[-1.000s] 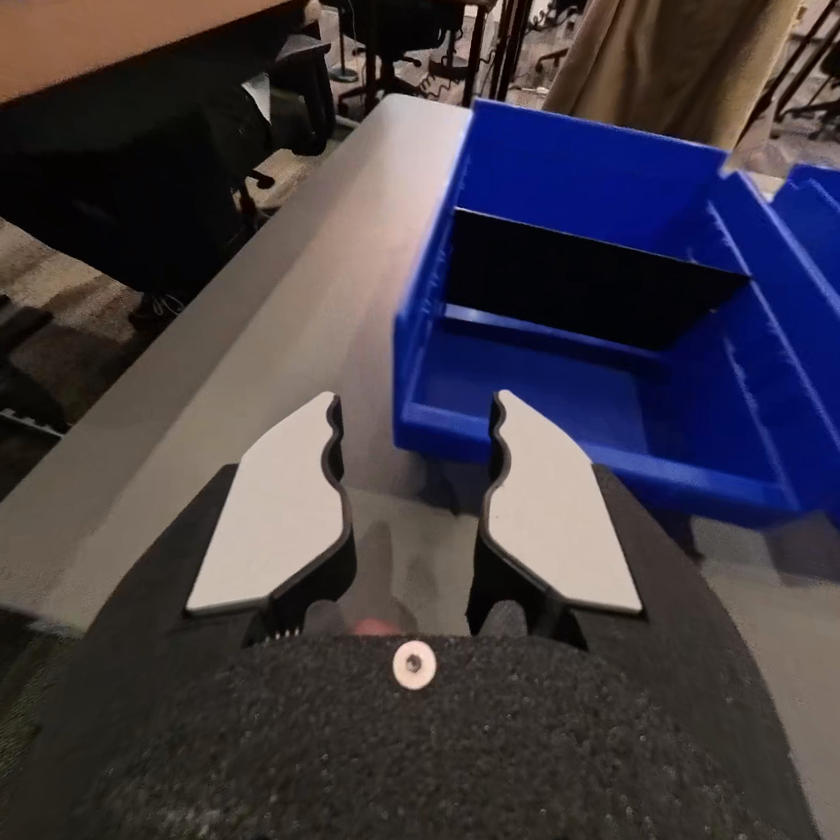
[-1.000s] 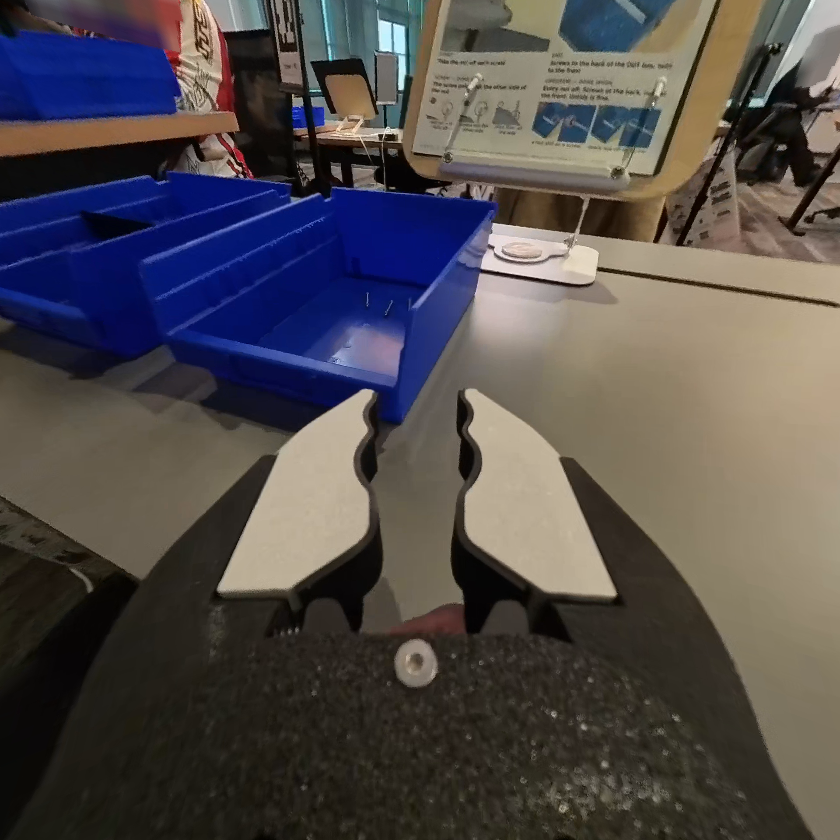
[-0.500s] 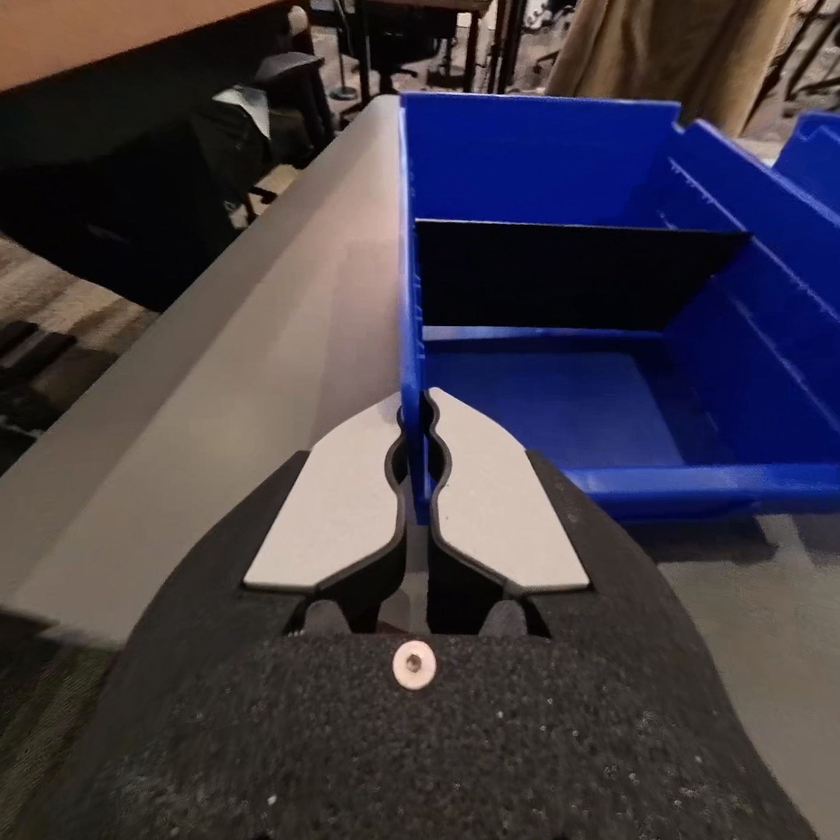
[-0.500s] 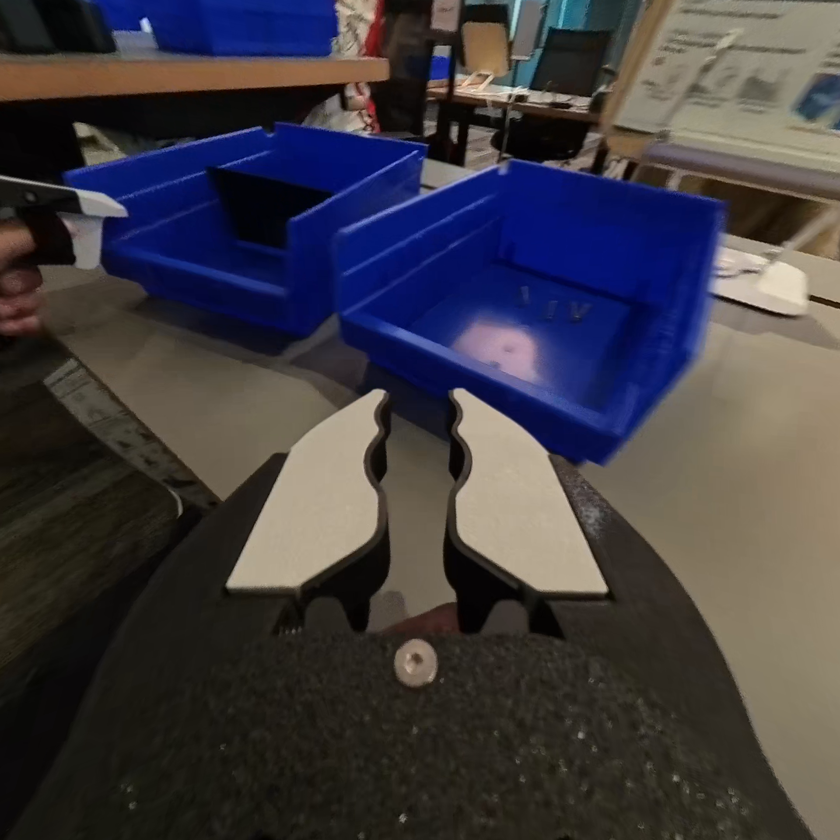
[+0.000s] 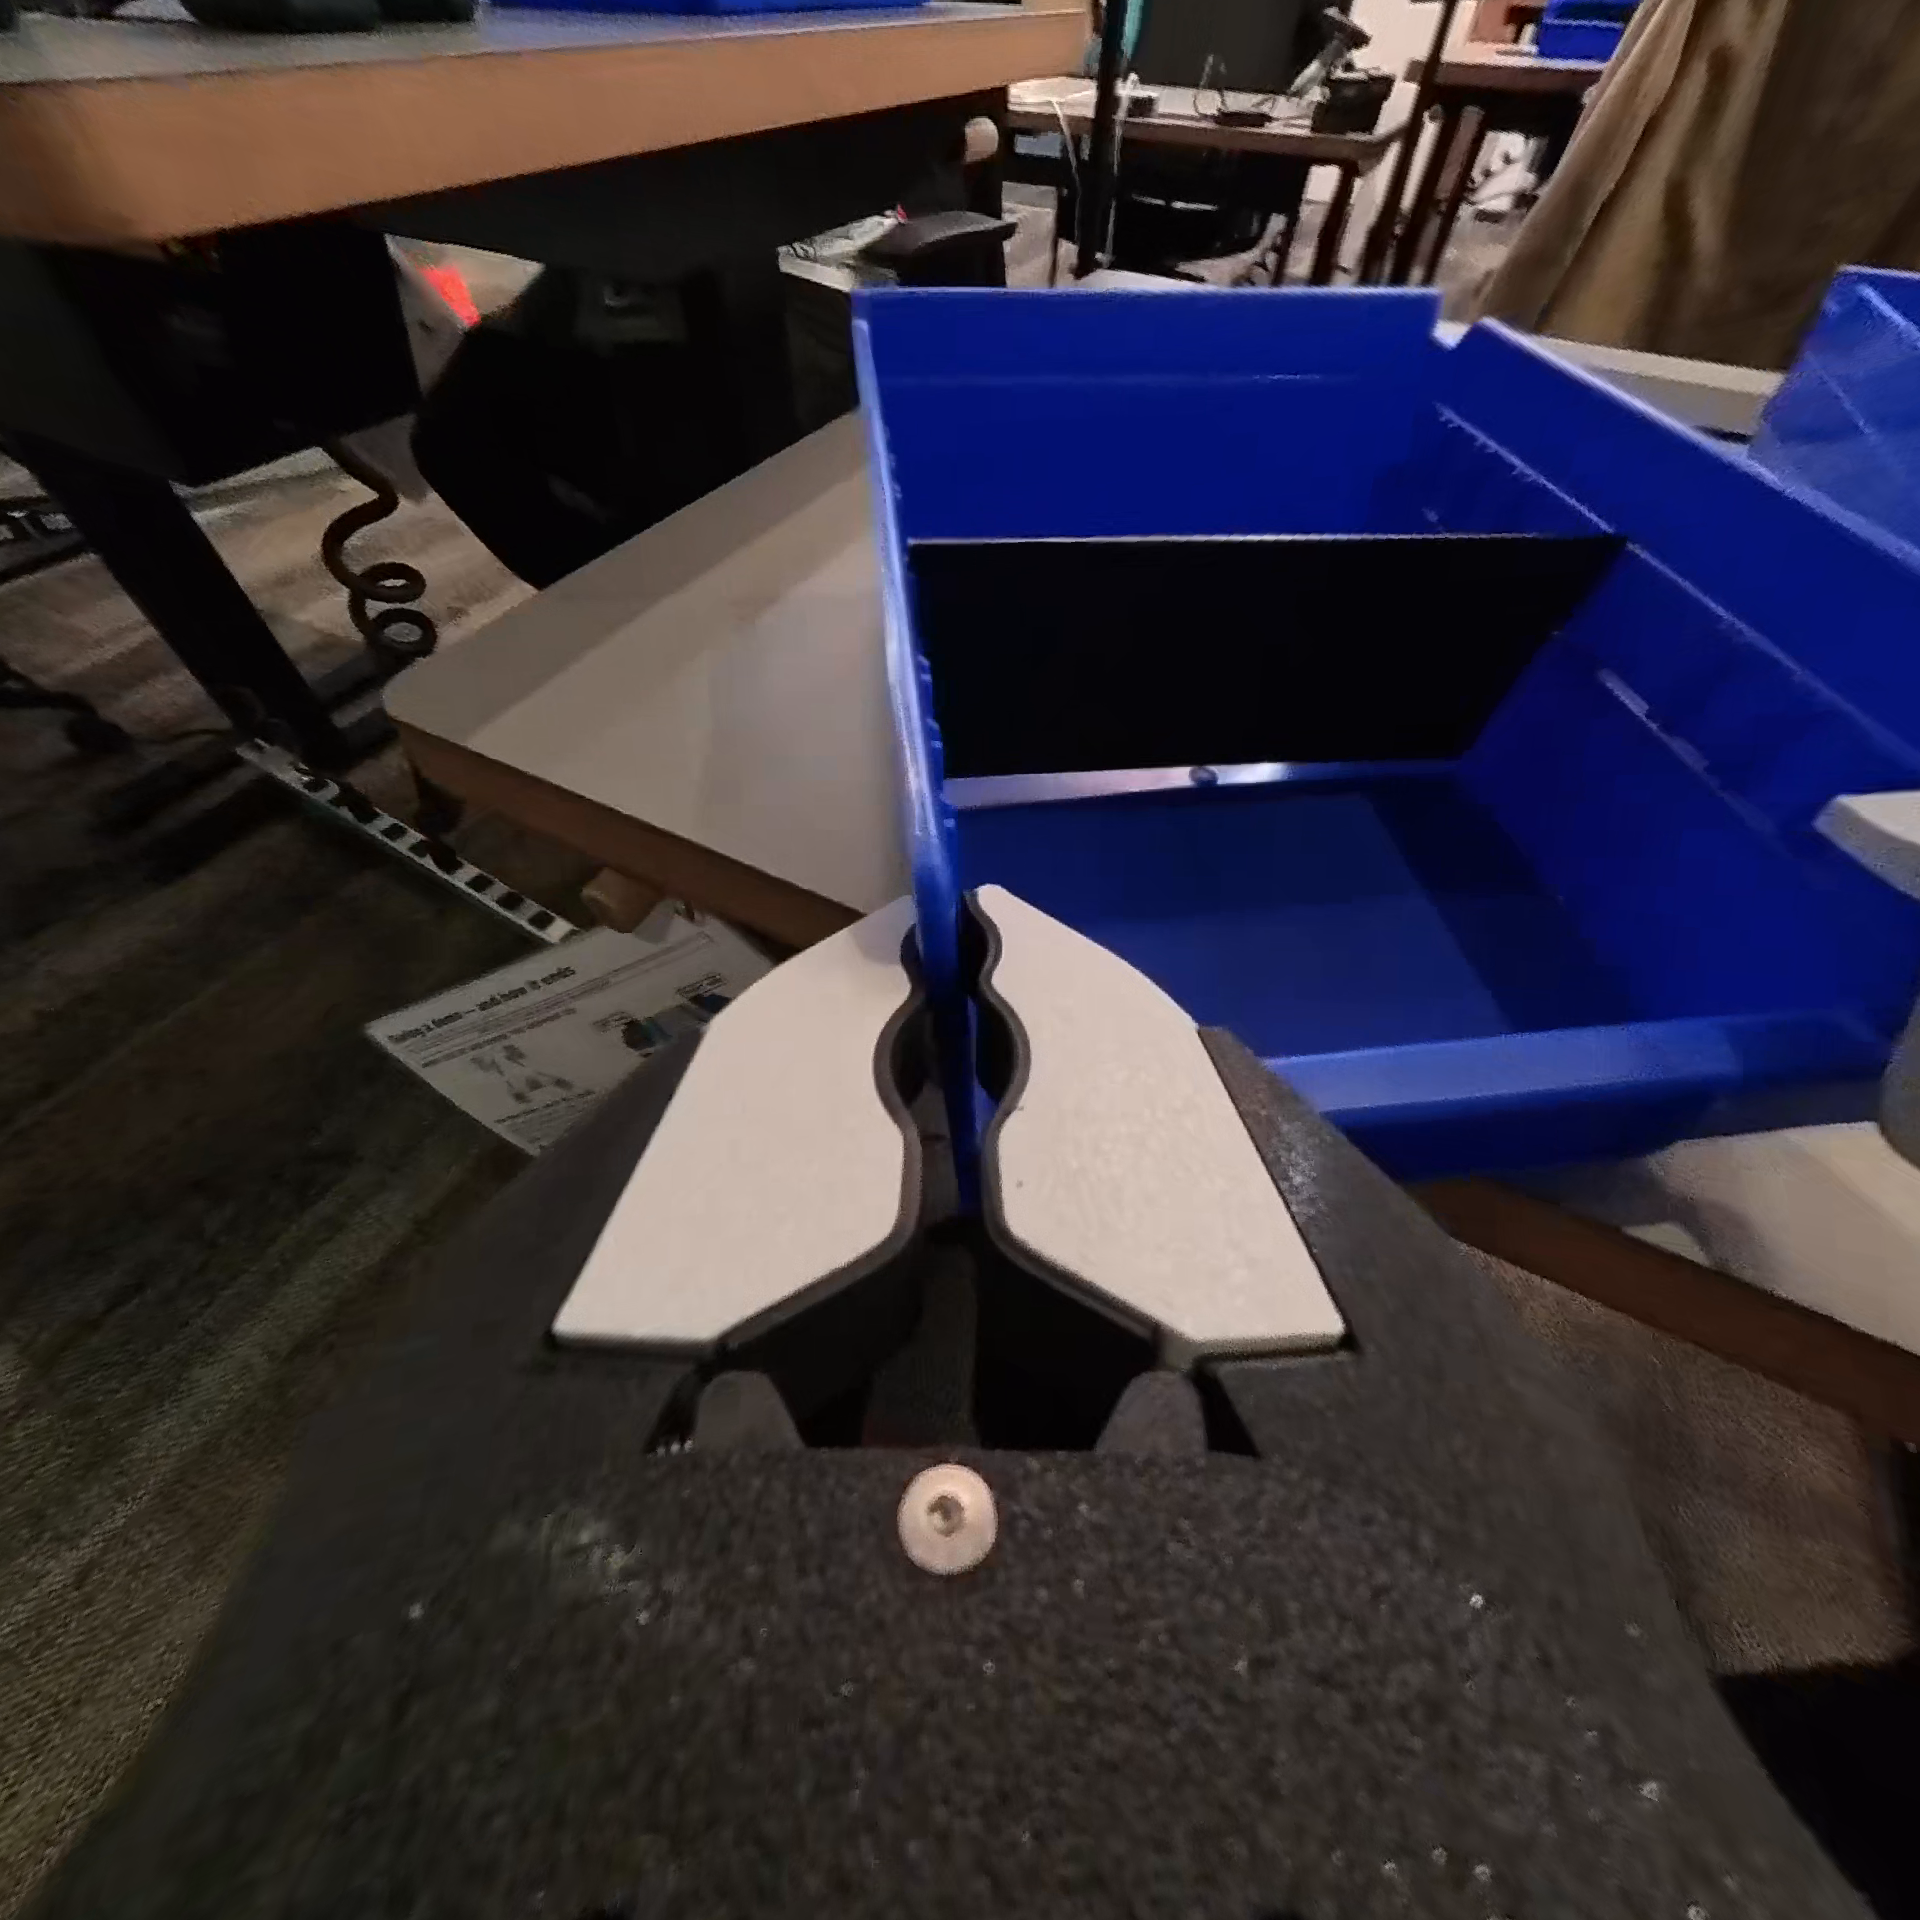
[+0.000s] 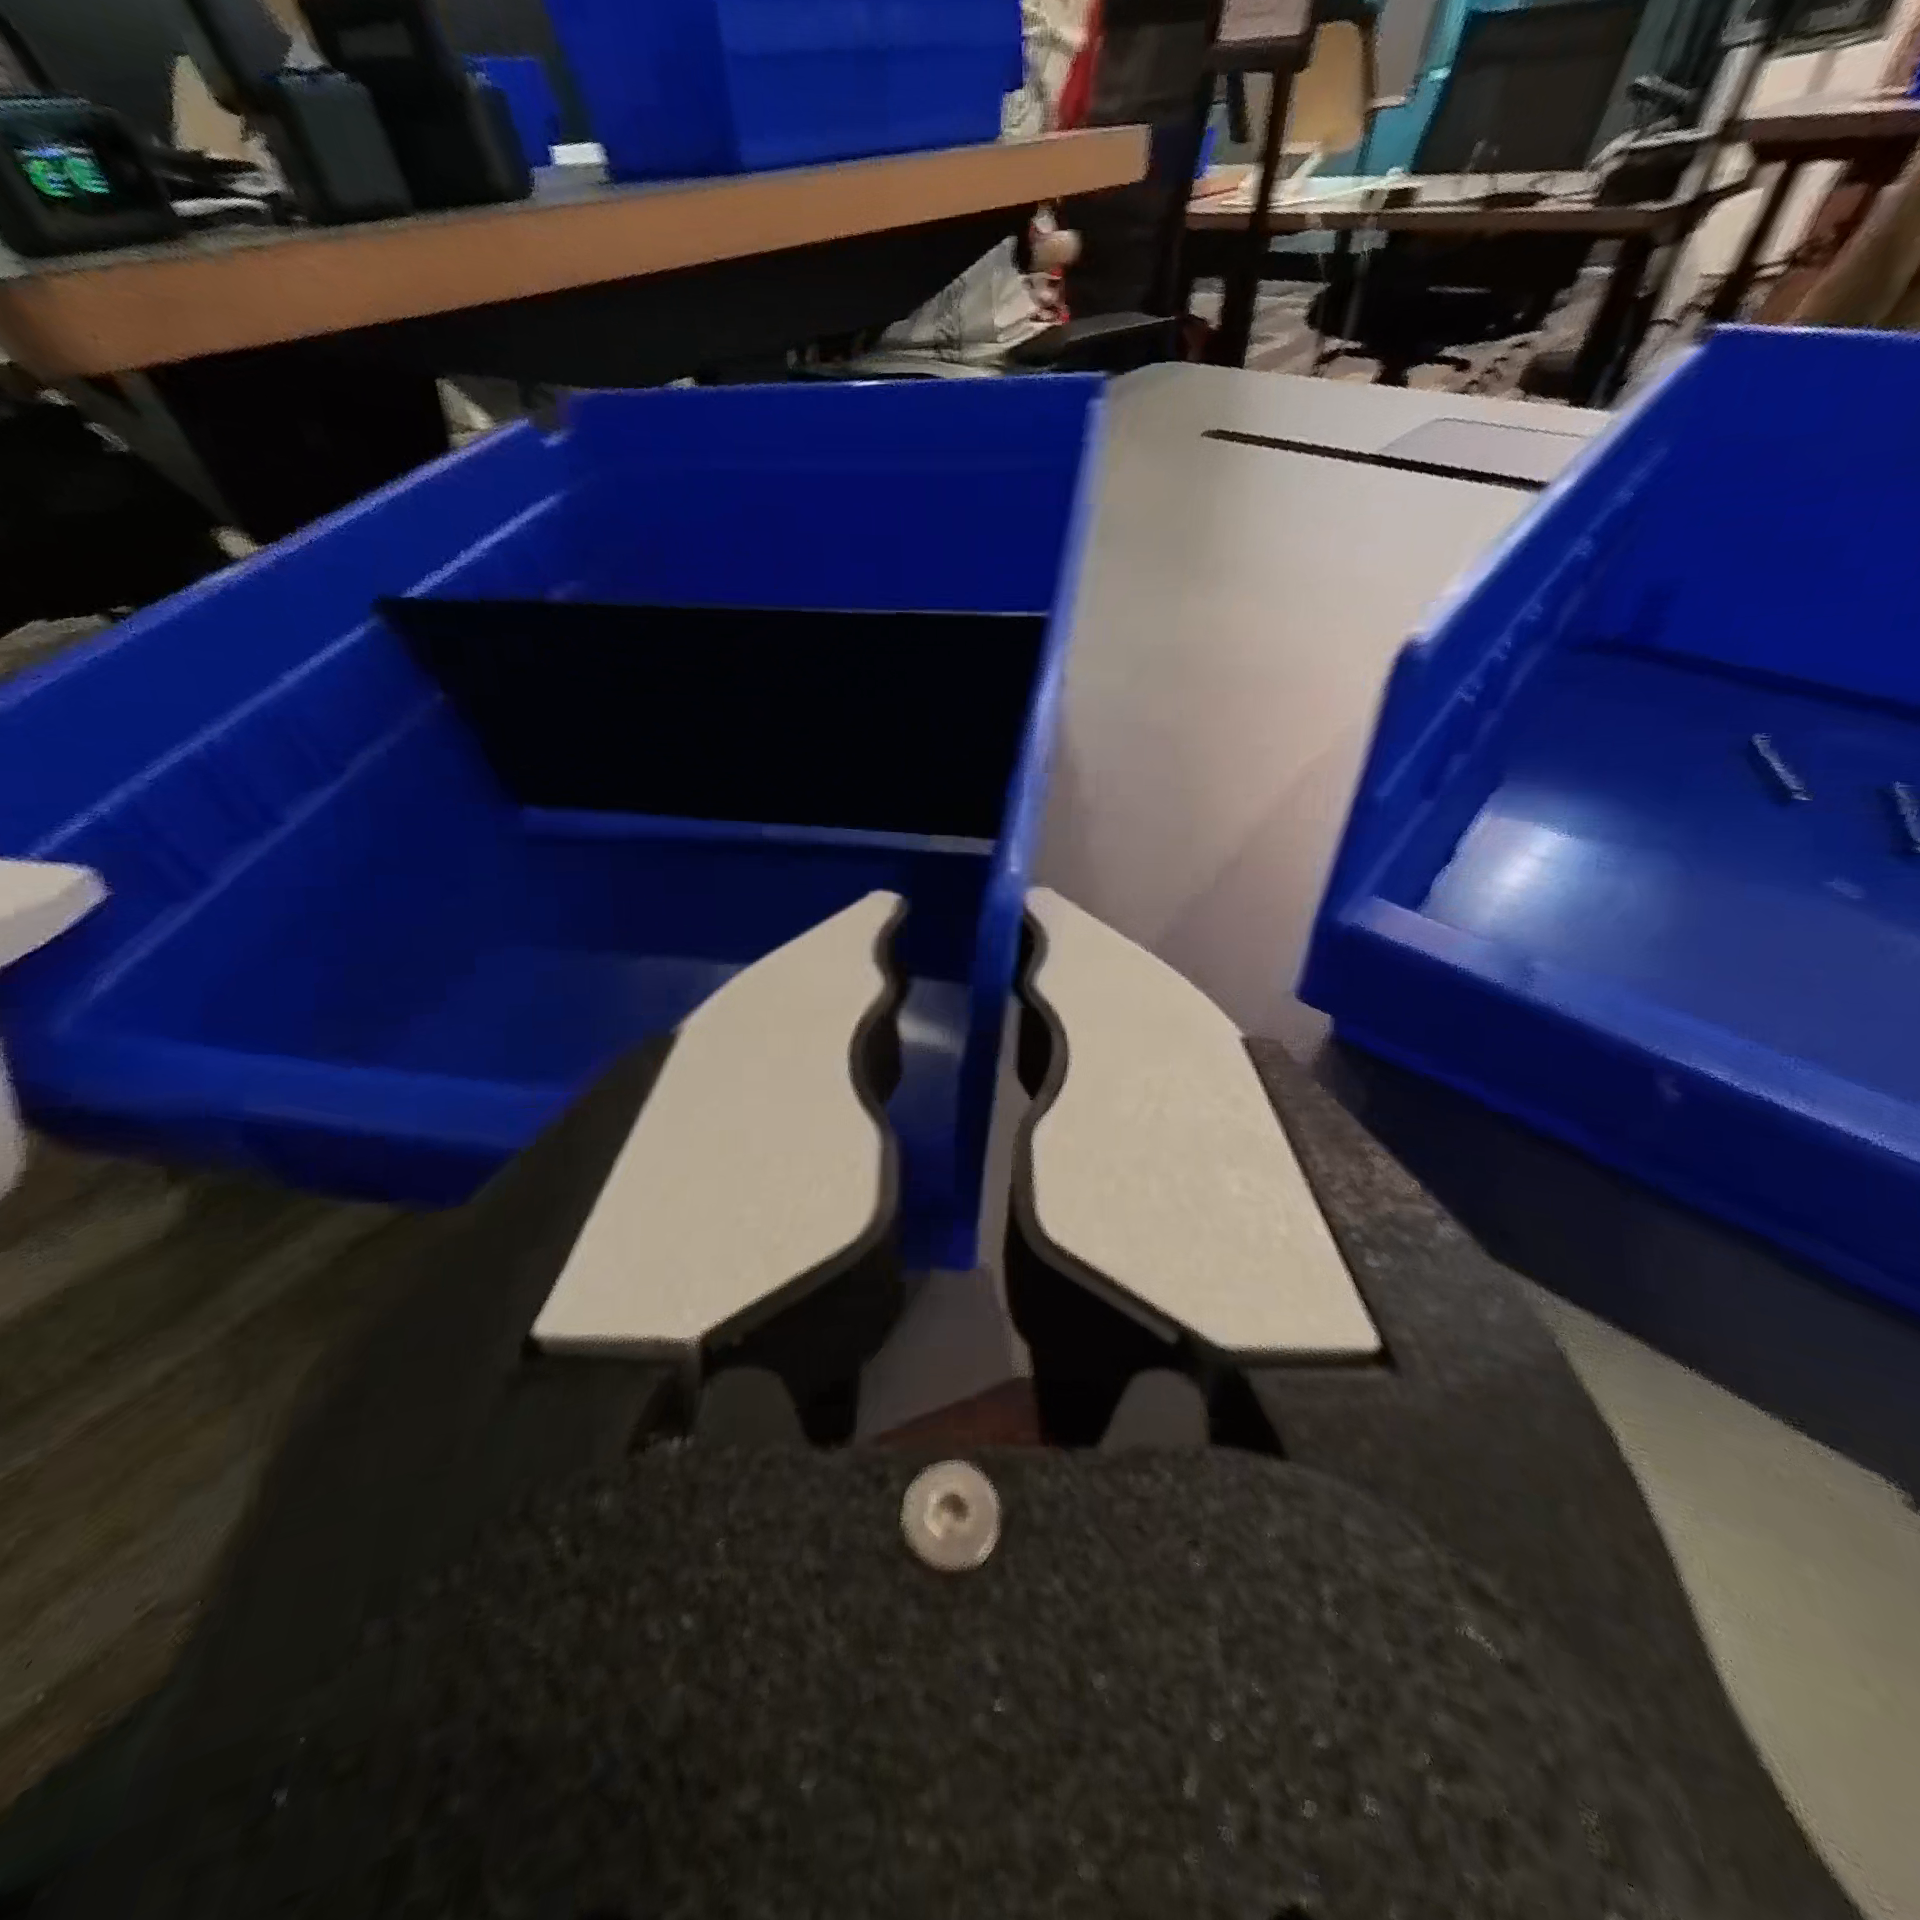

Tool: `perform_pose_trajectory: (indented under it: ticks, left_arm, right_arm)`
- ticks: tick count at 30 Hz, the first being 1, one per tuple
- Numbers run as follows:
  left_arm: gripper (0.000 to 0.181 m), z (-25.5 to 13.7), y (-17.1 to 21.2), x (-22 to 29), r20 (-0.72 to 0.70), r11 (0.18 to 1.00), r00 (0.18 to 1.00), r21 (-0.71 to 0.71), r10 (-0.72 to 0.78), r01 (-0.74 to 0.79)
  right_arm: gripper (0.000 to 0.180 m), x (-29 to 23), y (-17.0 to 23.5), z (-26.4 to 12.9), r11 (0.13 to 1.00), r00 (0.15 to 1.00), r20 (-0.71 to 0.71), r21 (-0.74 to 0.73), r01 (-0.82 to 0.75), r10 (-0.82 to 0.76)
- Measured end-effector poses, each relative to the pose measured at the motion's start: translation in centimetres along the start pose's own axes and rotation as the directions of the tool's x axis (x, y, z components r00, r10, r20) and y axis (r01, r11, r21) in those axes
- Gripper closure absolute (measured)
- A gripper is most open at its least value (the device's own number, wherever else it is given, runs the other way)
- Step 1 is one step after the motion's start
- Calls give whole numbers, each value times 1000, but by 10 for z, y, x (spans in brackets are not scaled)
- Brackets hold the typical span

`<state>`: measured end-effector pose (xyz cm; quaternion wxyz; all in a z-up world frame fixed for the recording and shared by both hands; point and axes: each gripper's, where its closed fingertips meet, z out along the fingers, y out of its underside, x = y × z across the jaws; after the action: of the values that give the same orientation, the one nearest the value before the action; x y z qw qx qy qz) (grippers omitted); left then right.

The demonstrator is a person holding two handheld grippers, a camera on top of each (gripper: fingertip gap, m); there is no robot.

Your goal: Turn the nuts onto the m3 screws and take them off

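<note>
A blue bin [image 5: 1143, 416] with a black divider [image 5: 1226, 644] overhangs the table's front edge. My left gripper [image 5: 940, 914] is shut on its left wall. A small round piece [image 5: 1203, 774] lies at the divider's foot. In the right wrist view the same bin [image 6: 779, 488] and its divider [image 6: 748, 707] show. My right gripper [image 6: 961, 914] straddles the bin's right wall, jaws narrowly open, with a gap at the left finger. A second blue bin [image 6: 1558, 665] to the right holds a few small screws [image 6: 1779, 767]. No nuts can be made out.
The grey table [image 5: 707, 707] ends just under my grippers, with floor below. A printed sheet [image 5: 561, 1029] lies on the floor. A wooden table [image 5: 520, 114] stands behind. Each gripper's finger shows at the other view's edge [image 5: 1870, 842] [image 6: 42, 914].
My left gripper shut on the divided bin's left wall. My right gripper swung left from the screw bin to this bin's right wall. The bin now overhangs the table edge.
</note>
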<state>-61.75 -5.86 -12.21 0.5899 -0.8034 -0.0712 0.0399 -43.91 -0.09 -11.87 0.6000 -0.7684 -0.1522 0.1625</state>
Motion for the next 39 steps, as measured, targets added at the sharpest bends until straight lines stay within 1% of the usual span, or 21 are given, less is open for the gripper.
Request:
perform_pose_trajectory:
  ticks: [1, 4, 5, 6, 9, 13, 17, 20, 22, 25, 27, 30, 32, 35, 39]
  left_arm:
    - [175, 0, -1, -1, 15, 1000, 1000, 13, -4, 4]
    - [175, -5, -15, 2, 45, 997, 999, 77, 28, -31]
    - [177, -8, -21, 5, 53, 994, 998, 101, 37, -42]
    - [175, -11, -27, 9, 57, 991, 998, 124, 39, -46]
    - [178, -22, -51, 24, 57, 976, 997, 210, 54, -64]
    - [178, -34, -93, 57, -1, 956, 998, 289, 57, -54]
    - [178, -40, -134, 116, -103, 933, 991, 357, 83, -41]
    - [177, -43, -154, 181, -209, 921, 971, 390, 112, -23]
    - [177, -45, -160, 232, -289, 918, 948, 397, 133, -8]
    - [178, -49, -156, 315, -408, 922, 901, 386, 150, 22]
    - [178, -54, -147, 372, -481, 930, 864, 364, 151, 41]
    - [178, -62, -120, 453, -561, 945, 815, 323, 144, 55]
    - [177, -67, -96, 501, -600, 956, 787, 291, 145, 45]
    - [177, -74, -59, 558, -637, 968, 756, 250, 150, 19]
    - [176, -78, -18, 608, -652, 972, 733, 226, 194, -57]
  right_arm:
    - [175, 6, -2, -1, 1000, 999, -43, 10, 0, 0]
    - [176, 8, -3, -3, 999, 999, -40, 13, -32, 33]
    - [176, 11, -6, -5, 999, 998, -54, 24, -33, 34]
    - [176, 15, -12, -8, 999, 997, -66, 47, -27, 30]
    - [176, 26, -43, -23, 992, 996, -92, 124, -2, 14]
    - [177, 54, -93, -51, 980, 991, -136, 199, 12, 15]
    - [176, 106, -134, -90, 964, 970, -241, 261, 45, 20]
    - [176, 162, -149, -131, 956, 939, -341, 288, 58, 46]
    - [177, 203, -152, -163, 952, 906, -418, 299, 67, 67]
    - [176, 268, -147, -215, 953, 841, -535, 290, 85, 88]
    - [176, 311, -139, -250, 956, 794, -599, 279, 86, 103]
    - [176, 372, -118, -298, 965, 730, -673, 251, 76, 118]
    - [177, 409, -101, -324, 968, 703, -698, 245, 53, 138]
    - [177, 456, -73, -352, 974, 680, -717, 225, 14, 156]
    - [176, 501, -30, -373, 981, 657, -733, 183, -60, 177]
